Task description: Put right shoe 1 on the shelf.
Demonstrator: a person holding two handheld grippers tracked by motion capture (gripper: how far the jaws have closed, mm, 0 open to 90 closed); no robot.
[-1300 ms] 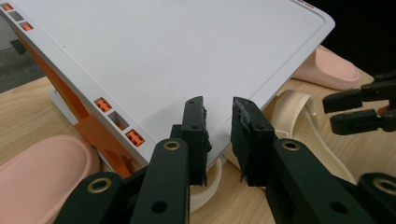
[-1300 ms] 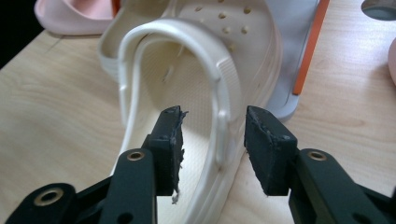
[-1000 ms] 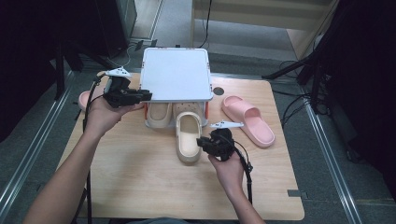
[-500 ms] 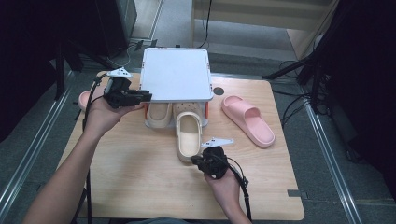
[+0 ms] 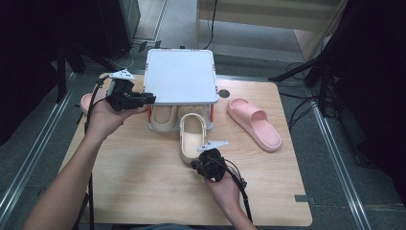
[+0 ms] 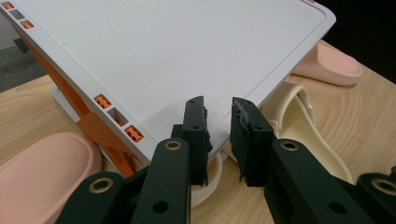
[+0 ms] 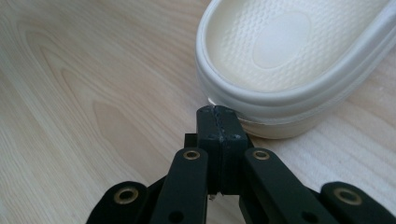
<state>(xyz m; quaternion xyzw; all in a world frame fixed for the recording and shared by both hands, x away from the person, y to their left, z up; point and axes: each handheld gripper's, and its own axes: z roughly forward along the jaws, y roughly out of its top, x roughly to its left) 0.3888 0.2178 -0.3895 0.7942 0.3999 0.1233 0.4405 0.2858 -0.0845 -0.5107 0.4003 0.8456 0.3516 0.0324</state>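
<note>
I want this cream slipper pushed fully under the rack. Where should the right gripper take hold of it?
Grip the cream slipper by its heel rim, coming from the table's near edge: the heel sticks out toward the right gripper, while its toe already sits under the rack.

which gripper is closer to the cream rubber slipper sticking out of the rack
Right. The right gripper sits shut at the cream rubber slipper's heel; the left gripper is at the white rack top's edge.

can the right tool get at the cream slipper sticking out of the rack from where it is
Probably yes: the right tool, jaws shut, sits at the heel of the cream slipper with bare table around and nothing between them.
</note>
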